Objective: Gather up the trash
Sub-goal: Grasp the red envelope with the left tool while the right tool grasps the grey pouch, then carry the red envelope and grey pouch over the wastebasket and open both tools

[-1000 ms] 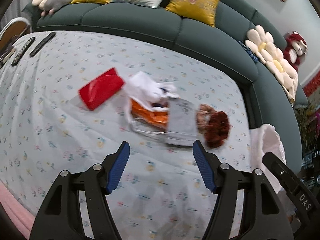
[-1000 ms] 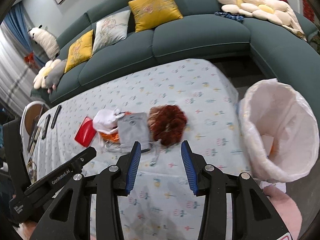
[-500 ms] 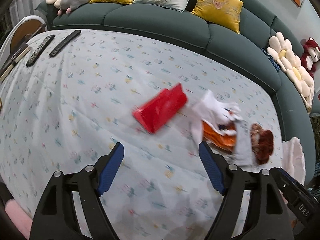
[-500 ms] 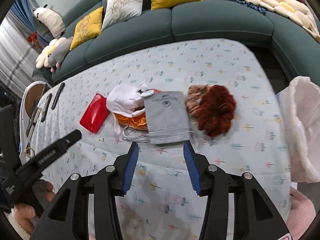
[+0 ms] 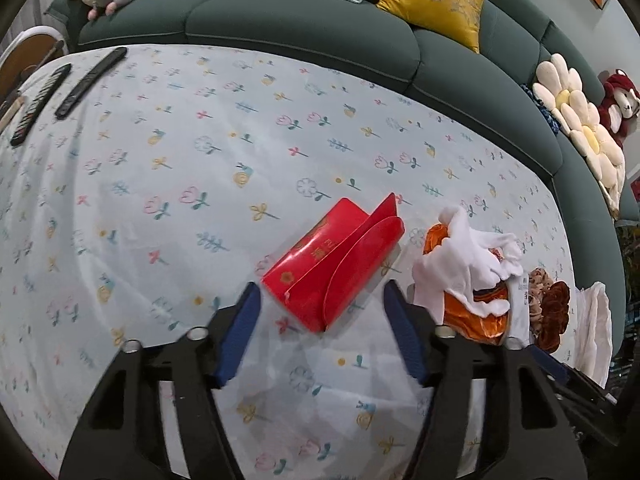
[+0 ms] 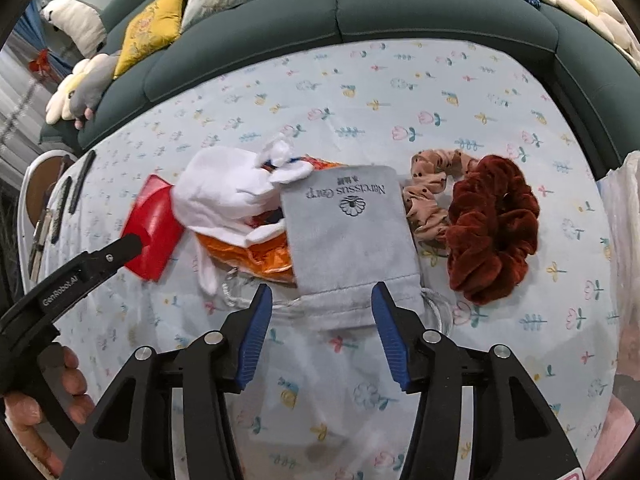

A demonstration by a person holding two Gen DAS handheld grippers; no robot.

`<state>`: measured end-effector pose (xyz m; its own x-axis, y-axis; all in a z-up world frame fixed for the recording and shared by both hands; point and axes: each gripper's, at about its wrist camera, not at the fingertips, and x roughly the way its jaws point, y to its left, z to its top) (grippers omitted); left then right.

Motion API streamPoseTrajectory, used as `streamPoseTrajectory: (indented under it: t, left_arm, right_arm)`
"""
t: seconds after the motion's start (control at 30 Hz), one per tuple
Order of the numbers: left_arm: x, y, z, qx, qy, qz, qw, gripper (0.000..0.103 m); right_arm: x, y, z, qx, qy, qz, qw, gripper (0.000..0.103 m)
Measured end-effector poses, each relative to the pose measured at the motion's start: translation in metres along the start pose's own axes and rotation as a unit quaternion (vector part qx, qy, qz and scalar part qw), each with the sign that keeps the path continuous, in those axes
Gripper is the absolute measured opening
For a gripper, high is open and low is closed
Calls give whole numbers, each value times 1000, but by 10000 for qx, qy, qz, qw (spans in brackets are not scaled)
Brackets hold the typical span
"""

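Here we bring the closing left gripper (image 5: 320,322) around the light, stiff red envelope (image 5: 334,266) on the floral tablecloth (image 5: 160,184), best pinched across its near folded edge, not yet gripped.

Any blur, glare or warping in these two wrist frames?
Left wrist: fisheye bends the sofa; red envelope slightly motion-smeared; tong pads soft. Right wrist: sharper, the grey pouch print readable; orange wrapper glints; dark corners in both.

Red envelope (image 5: 334,266) lying flap-open on the table, right beside a white glove (image 6: 224,196) piled over an orange wrapper (image 6: 256,256).
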<state>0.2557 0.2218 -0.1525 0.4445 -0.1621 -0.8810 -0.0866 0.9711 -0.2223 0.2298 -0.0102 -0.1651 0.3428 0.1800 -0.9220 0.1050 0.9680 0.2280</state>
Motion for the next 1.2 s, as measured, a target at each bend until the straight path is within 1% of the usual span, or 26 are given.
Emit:
streamPoseTrajectory:
  t: [0.03,0.1,0.2,0.23,0.3,0.33,0.4,0.43,0.47,0.6,0.7,0.9,1.2]
  left_arm:
    - [3,-1,0,14,28,-21,10000,49]
    - [9,-1,0,20,147,-94,9998,31]
    - [14,0,-4,-63,271,-197,9994,21]
    - [14,1,-6,-93,261,-208,9994,20]
    - [12,1,-11,-149,242,-235,9993,15]
    - [11,1,-13,-175,243,-242,9993,13]
    - [9,0,-18,-200,254,-240,9992,9]
    - [7,-2,-21,-209,259,-235,9992,8]
    - [5,-4,-24,-216,259,-221,9992,7]
    - [-3,-9,-37,-318,283,-188,9989,5]
    - [-13,-16,-47,-326,263,-183,9990,5]
    - [-31,-30,-65,-317,221,-209,9990,5]
    - [-65,-70,-86,69,48,-299,9995,4]
  right_arm:
    - [3,-2,1,13,33,-9,10000,50]
    - [10,-5,0,54,111,-33,9999,50]
    - [13,-9,-3,77,71,12,9999,50]
    - [13,-8,-4,-11,58,-29,10000,49]
    - [13,-5,-6,-151,45,-130,9998,42]
    - [13,-5,-7,-218,45,-138,9997,40]
    - [12,-5,-9,-224,64,-84,9997,28]
    - [12,-6,-9,-227,76,-68,9997,25]
    - [12,-6,-11,-229,113,-22,9997,17]
    - [6,-5,-15,-304,148,-24,9994,8]
    - [-4,-1,-21,-368,95,36,9993,8]
    - [-30,-1,-34,-267,-55,287,9992,8]
    - [-70,-8,-55,-183,-335,516,9979,8]
